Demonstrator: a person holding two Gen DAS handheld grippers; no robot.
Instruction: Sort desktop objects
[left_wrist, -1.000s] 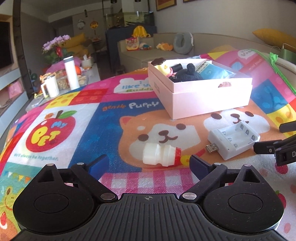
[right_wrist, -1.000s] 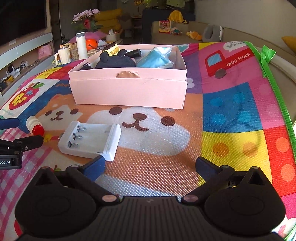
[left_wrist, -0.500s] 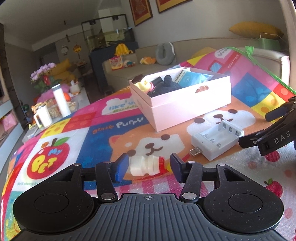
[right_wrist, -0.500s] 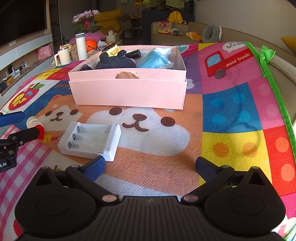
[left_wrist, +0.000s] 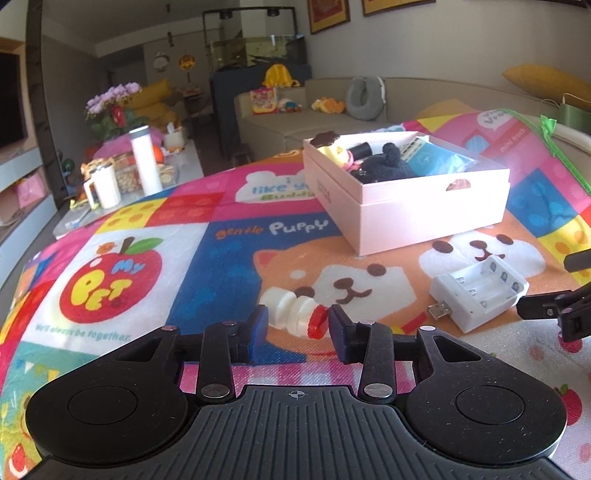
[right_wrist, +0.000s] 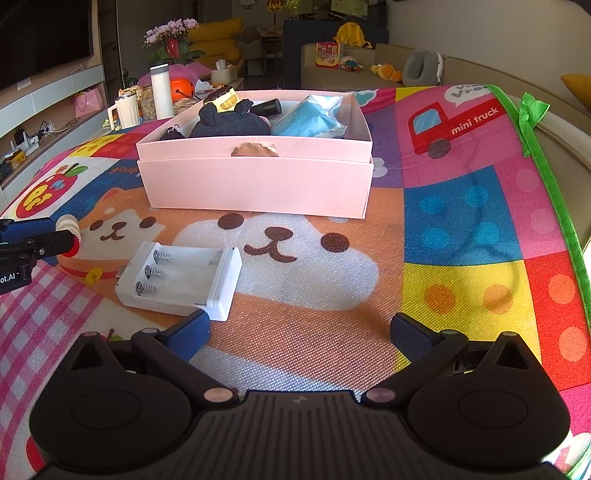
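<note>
A small white bottle with a red cap (left_wrist: 293, 313) lies on its side between the blue pads of my left gripper (left_wrist: 297, 325), which is closed on its two ends; it also shows in the right wrist view (right_wrist: 69, 232). A white battery charger (left_wrist: 480, 291) lies on the mat to the right; it is also in the right wrist view (right_wrist: 181, 280). My right gripper (right_wrist: 299, 330) is open and empty, just right of the charger. A pink box (right_wrist: 258, 177) with a dark plush, a blue packet and small toys stands behind.
A colourful cartoon play mat (right_wrist: 461, 229) covers the surface. Its green-edged right border (right_wrist: 554, 184) drops off to a sofa. Beyond the far left edge a low table holds a white flask (left_wrist: 144, 162), a mug and flowers.
My left gripper moved forward over the bottle and its fingers closed in from wide open onto the bottle's ends. The right gripper has stayed still and open.
</note>
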